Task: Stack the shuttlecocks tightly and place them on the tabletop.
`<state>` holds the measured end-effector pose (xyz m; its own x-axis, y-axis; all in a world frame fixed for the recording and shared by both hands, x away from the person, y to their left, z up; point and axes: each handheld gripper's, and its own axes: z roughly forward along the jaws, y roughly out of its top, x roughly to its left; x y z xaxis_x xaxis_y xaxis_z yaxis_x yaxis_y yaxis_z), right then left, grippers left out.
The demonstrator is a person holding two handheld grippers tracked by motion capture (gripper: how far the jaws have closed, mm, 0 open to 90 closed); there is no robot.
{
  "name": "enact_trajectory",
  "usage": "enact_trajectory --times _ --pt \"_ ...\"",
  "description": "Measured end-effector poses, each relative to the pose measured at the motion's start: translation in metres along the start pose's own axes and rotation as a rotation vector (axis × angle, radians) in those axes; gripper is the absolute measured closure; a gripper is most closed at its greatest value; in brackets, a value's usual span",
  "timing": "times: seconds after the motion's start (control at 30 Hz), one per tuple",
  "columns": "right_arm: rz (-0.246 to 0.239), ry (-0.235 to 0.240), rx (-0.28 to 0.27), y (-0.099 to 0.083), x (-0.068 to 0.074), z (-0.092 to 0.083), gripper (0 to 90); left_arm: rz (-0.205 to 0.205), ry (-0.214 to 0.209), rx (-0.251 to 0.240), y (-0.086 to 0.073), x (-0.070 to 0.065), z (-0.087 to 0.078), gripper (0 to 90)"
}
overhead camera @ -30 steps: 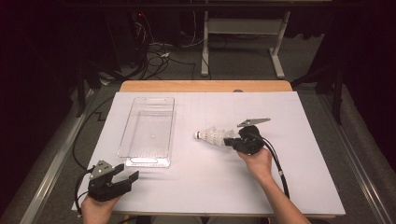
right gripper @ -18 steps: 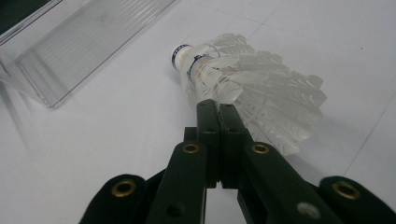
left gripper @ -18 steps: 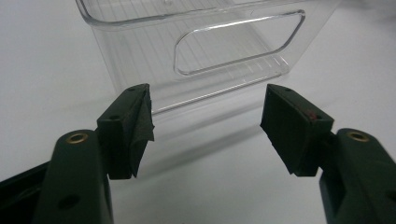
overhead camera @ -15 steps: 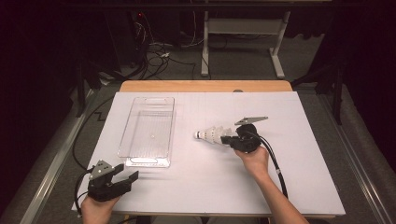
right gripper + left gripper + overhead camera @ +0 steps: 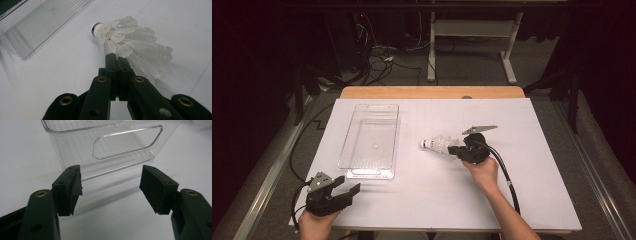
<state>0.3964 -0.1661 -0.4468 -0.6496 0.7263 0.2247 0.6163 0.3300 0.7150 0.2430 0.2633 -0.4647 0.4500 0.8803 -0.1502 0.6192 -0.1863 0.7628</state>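
White feathers make up the skirt of the shuttlecock (image 5: 130, 42), which lies on its side on the pale table (image 5: 522, 200) near the middle, a little to the right of the clear plastic bin (image 5: 371, 141) and apart from it, its cork nose with a blue band pointing toward the bin. The right gripper (image 5: 117, 58) has its jaws pressed together on the edge of the feather skirt, so only a feather or two sits between the pads. The thing looks very light and should lift with almost no force, but the feathers are thin, springy and easy to crease or snap, so a hard pinch there is a risk. The cork nose, or the stiffer ring where the quills meet it, would likely give a firmer hold. Held by the skirt, the heavier nose will probably droop and swing. The left gripper (image 5: 110, 187) rests near the table's front left corner, jaws wide apart and empty, pointing at the handle end of the bin.
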Motion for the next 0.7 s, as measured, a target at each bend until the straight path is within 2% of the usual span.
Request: enact_trajectory --times 0.47,0.7 --pt "-0.005 -0.027 0.009 -0.0012 0.0006 0.0053 89.3 0.000 -0.002 0.000 -0.0001 0.0000 -0.0001 34.5" --pt "-0.006 -0.040 0.008 -0.0019 0.0017 0.0043 84.4 -0.011 0.001 -0.007 -0.0008 0.0010 -0.0012 34.4"
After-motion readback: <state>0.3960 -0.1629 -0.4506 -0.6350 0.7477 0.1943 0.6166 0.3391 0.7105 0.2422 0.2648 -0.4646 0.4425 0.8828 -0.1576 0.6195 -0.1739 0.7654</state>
